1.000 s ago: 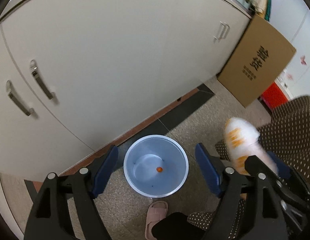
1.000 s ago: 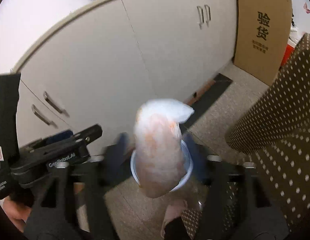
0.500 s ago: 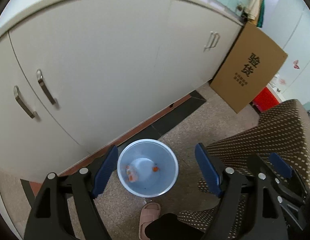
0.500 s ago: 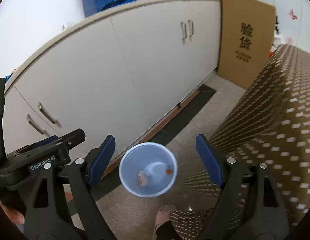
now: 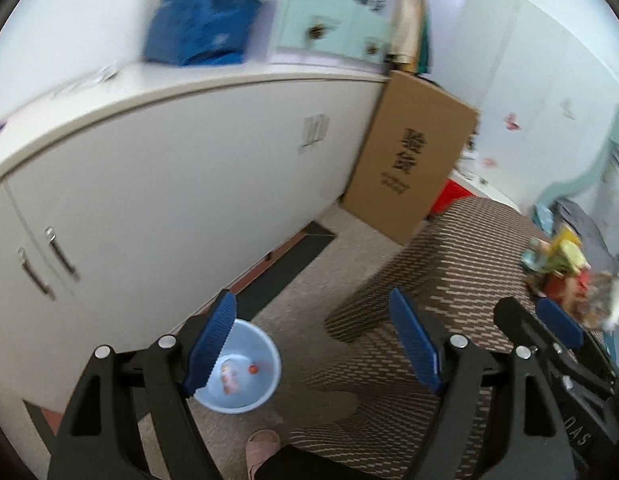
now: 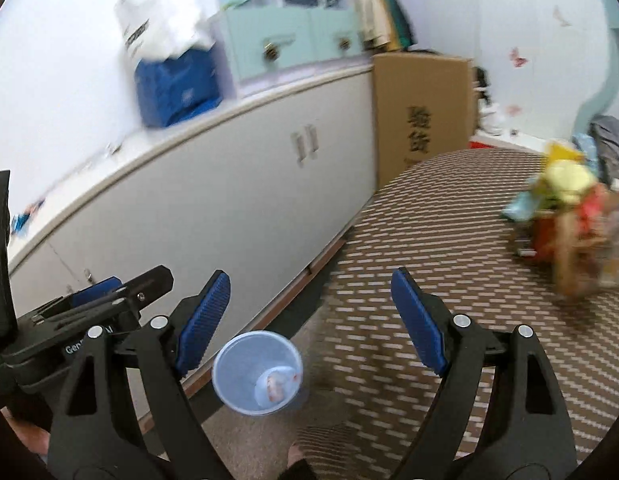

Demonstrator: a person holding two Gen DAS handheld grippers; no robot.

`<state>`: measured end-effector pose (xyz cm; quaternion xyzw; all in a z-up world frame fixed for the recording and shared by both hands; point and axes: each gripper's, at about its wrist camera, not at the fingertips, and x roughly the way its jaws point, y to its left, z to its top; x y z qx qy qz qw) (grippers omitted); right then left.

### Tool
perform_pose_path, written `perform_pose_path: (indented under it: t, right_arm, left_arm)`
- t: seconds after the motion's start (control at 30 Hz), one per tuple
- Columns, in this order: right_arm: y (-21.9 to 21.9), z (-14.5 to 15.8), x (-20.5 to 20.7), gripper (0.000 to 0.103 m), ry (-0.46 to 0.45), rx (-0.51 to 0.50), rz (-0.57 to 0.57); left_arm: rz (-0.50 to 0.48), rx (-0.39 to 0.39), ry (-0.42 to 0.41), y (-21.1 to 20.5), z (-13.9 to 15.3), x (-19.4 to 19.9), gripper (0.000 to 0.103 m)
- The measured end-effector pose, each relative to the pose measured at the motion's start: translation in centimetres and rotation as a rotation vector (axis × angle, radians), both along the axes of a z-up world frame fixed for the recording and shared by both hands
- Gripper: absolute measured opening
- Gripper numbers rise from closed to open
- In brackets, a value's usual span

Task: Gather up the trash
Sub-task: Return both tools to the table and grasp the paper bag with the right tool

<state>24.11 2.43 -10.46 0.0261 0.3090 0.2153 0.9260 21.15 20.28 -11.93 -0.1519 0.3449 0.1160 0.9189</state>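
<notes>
— Left claw [image 5: 313,344]?
— Released, nothing between the blue pads. Same with right claw [image 6: 309,324]: wide apart, empty.
— And the trash?
— Down in the bin [image 6: 256,372] on the floor, beside the cabinet [image 6: 229,208]: a pale wrapper [image 6: 274,385] with orange marks, plus a small orange bit [image 5: 252,369] just beside it.
— More anywhere?
— Heaped on the dotted bench [image 6: 449,280], far right: a blurred pile [image 6: 573,232] of colourful packets, well apart from both claws.
— Behind?
— Cardboard box [image 5: 409,160] leaning near the cabinet end.
</notes>
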Motion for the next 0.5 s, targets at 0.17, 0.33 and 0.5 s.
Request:
perform_pose_path:
  t: [0.17,0.33,0.5]
  right_arm:
    - [-7.3,1.2,-1.3,0.081,-0.036,0.012,-0.117]
    - [-15.0,1.7,-2.9,0.081,-0.067,0.043,-0.276]
    - [-19.9,1.2,-2.6,0.081,-0.049,0.077,-0.361]
  left_arm:
    - [-0.133,0.031,-0.021,-6.9,1.4,0.6,0.078]
    - [-0.282,0.081,-0.040,-14.4,2.7,1.7,0.078]
    - [-0.375,0.086,-0.039,-18.7,3.3,3.4,0.077]
